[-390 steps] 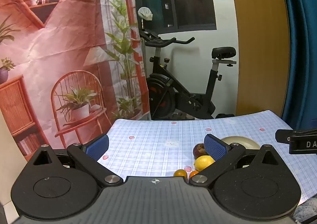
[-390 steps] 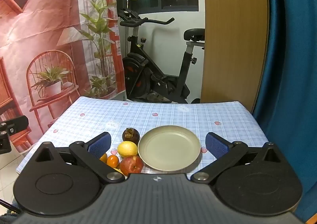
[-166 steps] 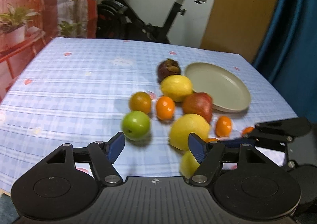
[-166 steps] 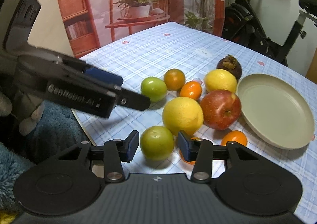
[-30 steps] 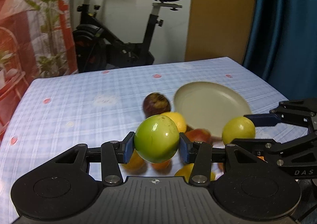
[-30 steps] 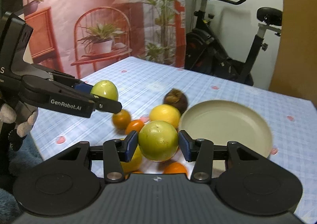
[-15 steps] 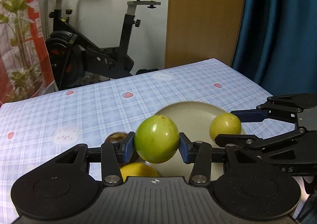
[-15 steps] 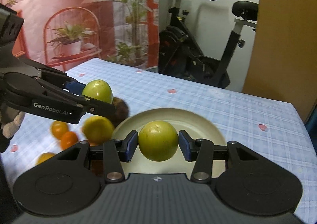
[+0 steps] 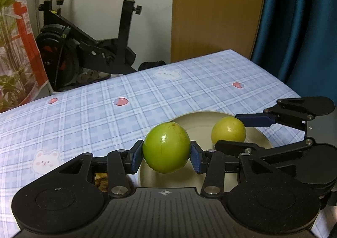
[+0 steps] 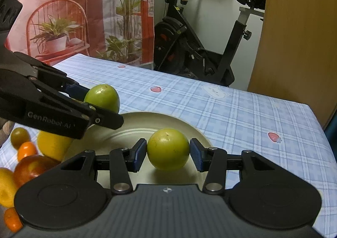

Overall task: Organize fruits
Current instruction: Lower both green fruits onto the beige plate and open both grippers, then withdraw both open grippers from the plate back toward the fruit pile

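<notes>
My left gripper point(image 9: 166, 156) is shut on a green apple point(image 9: 166, 150) and holds it above the near-left rim of the beige plate point(image 9: 195, 120). My right gripper point(image 10: 167, 154) is shut on a yellow-green apple point(image 10: 167, 152) low over the plate point(image 10: 134, 130), whether it touches the plate I cannot tell. The right gripper and its apple point(image 9: 228, 129) show in the left wrist view. The left gripper and its apple point(image 10: 102, 97) show in the right wrist view above the plate's left rim.
Left of the plate lie a yellow lemon point(image 10: 51, 144), a red apple point(image 10: 33, 167), small oranges point(image 10: 26, 150) and another yellow fruit point(image 10: 6, 187). The blue checked tablecloth point(image 10: 242, 115) covers the table. An exercise bike point(image 10: 200, 48) stands behind.
Both grippers have moved forward and lower over the plate with their apples. The yellow-green apple now sits close above the plate's surface.
</notes>
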The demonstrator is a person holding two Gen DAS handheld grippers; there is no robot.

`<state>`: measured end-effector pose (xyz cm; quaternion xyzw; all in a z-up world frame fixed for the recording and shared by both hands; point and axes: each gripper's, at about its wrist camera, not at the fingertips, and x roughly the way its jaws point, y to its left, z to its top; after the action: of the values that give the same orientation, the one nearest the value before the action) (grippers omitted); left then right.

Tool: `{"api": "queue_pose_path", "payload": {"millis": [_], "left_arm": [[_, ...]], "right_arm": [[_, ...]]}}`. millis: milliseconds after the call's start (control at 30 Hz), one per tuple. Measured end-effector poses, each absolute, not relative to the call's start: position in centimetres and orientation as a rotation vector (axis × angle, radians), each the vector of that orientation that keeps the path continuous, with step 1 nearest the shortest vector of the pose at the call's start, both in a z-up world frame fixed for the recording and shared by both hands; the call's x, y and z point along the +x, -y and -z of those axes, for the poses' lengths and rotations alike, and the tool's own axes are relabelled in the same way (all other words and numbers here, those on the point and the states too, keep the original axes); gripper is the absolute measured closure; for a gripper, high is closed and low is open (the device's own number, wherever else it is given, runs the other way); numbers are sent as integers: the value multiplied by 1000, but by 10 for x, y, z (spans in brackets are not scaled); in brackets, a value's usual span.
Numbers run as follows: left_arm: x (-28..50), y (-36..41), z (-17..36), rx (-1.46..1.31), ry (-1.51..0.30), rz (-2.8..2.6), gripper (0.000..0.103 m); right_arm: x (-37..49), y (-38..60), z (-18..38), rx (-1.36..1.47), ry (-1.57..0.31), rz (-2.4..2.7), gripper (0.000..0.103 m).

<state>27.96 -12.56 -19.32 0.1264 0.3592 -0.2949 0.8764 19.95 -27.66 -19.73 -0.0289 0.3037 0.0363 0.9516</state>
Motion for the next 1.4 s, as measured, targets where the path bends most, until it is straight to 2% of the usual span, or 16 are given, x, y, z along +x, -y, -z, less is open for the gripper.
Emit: {"api": "queue_pose_path", "payload": {"millis": [867, 1033, 1400], "left_arm": [[290, 140, 216, 288, -865, 623, 54], [293, 136, 210, 255, -870, 619, 44], [283, 125, 191, 228, -833, 616, 38]], "right_arm": [[212, 289, 209, -73, -658, -32, 55], [210, 286, 205, -89, -659, -16, 54], [193, 277, 184, -103, -627, -9, 51]]}}
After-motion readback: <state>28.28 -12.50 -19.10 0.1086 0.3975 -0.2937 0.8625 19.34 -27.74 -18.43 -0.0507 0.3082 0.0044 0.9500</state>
